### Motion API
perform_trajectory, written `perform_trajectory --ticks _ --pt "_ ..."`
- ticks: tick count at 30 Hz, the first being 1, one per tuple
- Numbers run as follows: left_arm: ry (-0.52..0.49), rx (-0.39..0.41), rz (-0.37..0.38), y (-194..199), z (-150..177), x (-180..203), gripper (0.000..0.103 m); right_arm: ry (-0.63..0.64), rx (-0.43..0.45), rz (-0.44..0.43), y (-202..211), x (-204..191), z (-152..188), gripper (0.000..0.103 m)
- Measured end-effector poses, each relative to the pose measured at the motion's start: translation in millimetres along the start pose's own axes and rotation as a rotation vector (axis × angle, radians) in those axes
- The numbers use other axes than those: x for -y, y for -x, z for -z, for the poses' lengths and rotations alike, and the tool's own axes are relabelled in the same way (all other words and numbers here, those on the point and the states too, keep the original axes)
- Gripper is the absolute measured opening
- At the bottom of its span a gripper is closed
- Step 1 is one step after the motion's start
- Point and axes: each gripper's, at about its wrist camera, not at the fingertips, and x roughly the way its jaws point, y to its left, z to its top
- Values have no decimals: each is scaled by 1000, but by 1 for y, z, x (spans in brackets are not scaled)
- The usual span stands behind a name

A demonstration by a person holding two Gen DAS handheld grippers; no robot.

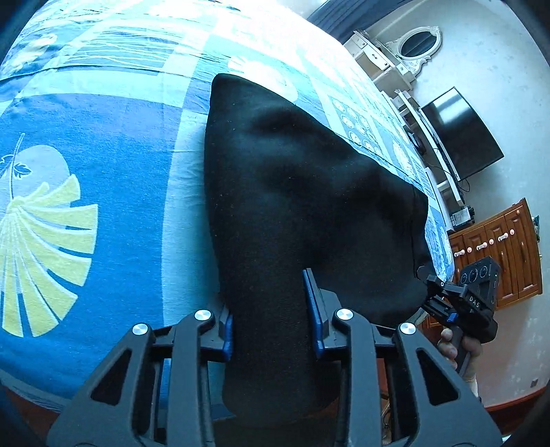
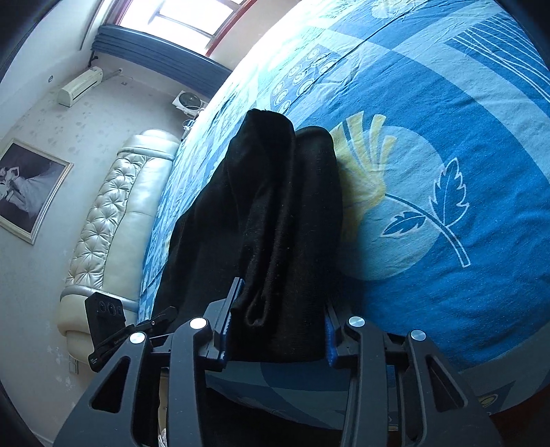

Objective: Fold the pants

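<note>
Black pants (image 1: 292, 178) lie folded lengthwise on a blue patterned bedsheet (image 1: 103, 144). My left gripper (image 1: 273, 309) is shut on one near end of the pants, cloth bunched between its blue pads. My right gripper (image 2: 278, 330) is shut on the other near end of the pants (image 2: 275, 206), where layered cloth and a hem show. In the left wrist view the right gripper (image 1: 433, 285) pinches the cloth at the pants' right corner. The left gripper's body (image 2: 106, 330) shows at the left of the right wrist view.
The bedsheet (image 2: 447, 103) spreads wide around the pants. A white tufted headboard (image 2: 113, 220), a framed picture (image 2: 27, 189) and a window (image 2: 192, 13) show in the right wrist view. A TV (image 1: 460, 134) and wooden cabinet (image 1: 498, 251) stand beyond the bed edge.
</note>
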Motion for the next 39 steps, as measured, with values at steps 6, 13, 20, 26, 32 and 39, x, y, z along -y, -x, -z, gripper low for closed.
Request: perform_trajectory --ticks 6,13,20,26,32,39 --pt "-47 47 -122 33 7 -18 31 34 -57 -38 -34 -24 9 40" --pt "-14 74 -164 63 16 -54 31 71 -106 -53 -65 -55 23 40" --pt "-2 99 -163 78 22 -72 31 86 -129 -48 -77 -69 31 40" --pt "10 107 -145 80 26 -77 32 74 -124 -45 -77 -66 33 40" --pt "15 111 -138 79 26 -78 32 62 -117 -48 -77 -64 35 40" --pt "16 111 -138 79 27 -79 33 53 -110 -61 -77 -60 36 40"
